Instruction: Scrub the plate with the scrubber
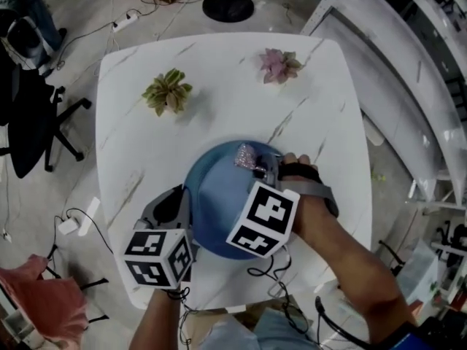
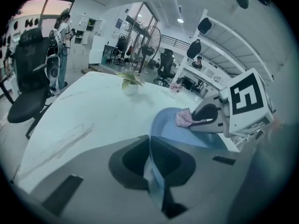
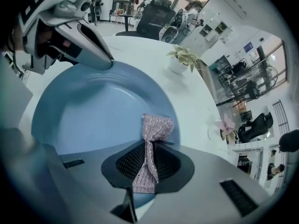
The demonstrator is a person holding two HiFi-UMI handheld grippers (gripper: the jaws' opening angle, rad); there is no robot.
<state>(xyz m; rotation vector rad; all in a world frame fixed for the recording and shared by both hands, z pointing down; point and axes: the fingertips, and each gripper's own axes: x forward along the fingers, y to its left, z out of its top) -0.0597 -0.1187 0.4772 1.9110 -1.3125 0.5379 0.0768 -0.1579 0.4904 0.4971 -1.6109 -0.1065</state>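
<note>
Two grippers meet at the lower middle of the head view, each carrying a cube with black-and-white square markers and each held by a bare forearm that enters from the bottom edge. The left gripper (image 1: 184, 208) sits at the lower left edge of the blue plate (image 1: 219, 199). Its jaws are closed on the plate's rim, and in the left gripper view the rim runs edge-on between them. The right gripper (image 1: 257, 169) reaches in from the lower right over the plate, held by a hand (image 1: 310, 195) in a dark strap or glove. Its jaws are pinched on the scrubber (image 3: 156, 127), a glittery pinkish-silver mesh pad. They squeeze it at the waist, so it flares out at both ends like a bow.

The scrubber's free end lies over the plate's inner surface close to the rim, at the upper right of the plate in the head view. Whether it presses on the surface cannot be told. The plate rests on a white marble-patterned table (image 1: 139, 64), toward its near edge.

Farther back on the table, well apart from the plate, stand a small green plant (image 1: 167, 91) at the upper left and a small pink plant (image 1: 279, 65) at the upper right.

Beyond the table, a black office chair (image 1: 33, 119) stands on the floor at the left edge. A white power strip (image 1: 125, 22) and a round black base (image 1: 228, 6) lie near the top of the frame.
</note>
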